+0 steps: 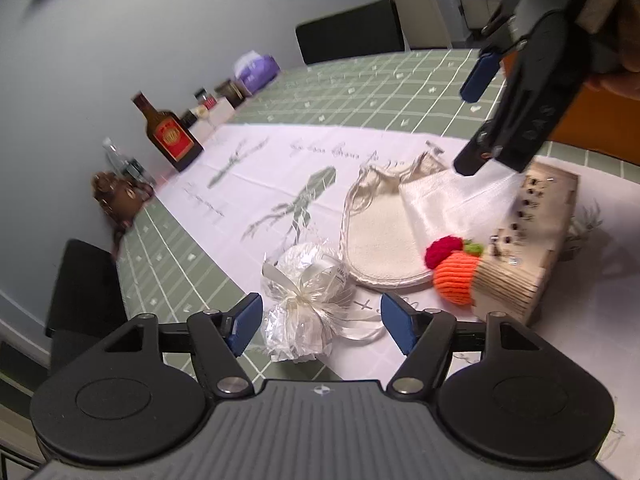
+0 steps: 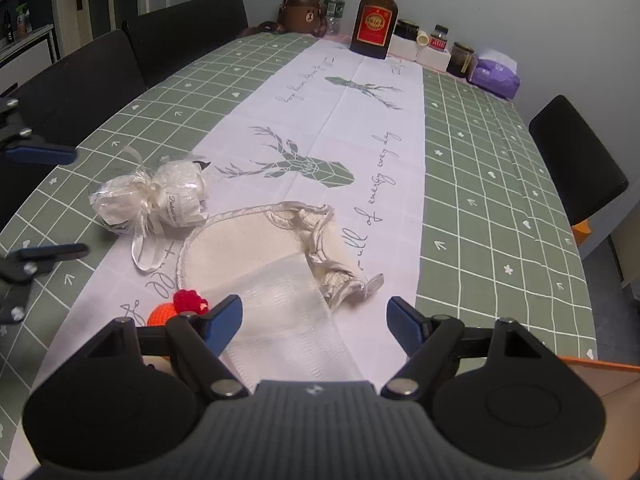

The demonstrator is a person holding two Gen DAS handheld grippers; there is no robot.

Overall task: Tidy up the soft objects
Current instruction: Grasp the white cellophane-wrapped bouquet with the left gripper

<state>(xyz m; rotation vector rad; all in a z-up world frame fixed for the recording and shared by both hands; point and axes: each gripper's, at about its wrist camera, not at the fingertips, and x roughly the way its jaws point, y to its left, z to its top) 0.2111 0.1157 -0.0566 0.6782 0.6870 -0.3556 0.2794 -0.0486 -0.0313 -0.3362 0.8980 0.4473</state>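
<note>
Tongs in both our hands stand apart with nothing between the pads. Our left gripper (image 1: pixel 318 326) frames the wrapped white bundle (image 1: pixel 308 300), which lies just ahead of its fingertips on the table runner (image 1: pixel 256 184); its ribbon tail trails toward the right-hand pad. We judge that this lining-up is deliberate: the bundle sits between the open jaws' line so a short push forward would bring it into reach.

Our right gripper (image 2: pixel 314 322) hovers over the folded white mesh cloth (image 2: pixel 288 304), which runs from beneath its fingertips and overlaps the cream pouch (image 2: pixel 244 240) just beyond. Left of its left pad lie the orange knitted ball (image 2: pixel 160 314) and the red knitted piece (image 2: pixel 190 301), touching each other. In the left wrist view these two rest against the wooden box (image 1: pixel 524 248), which may be where the soft things are meant to go, though we cannot tell.

Nothing is gripped yet, so we judge the sorting barely begun. Crinkly wrap may slip under the pads.
</note>
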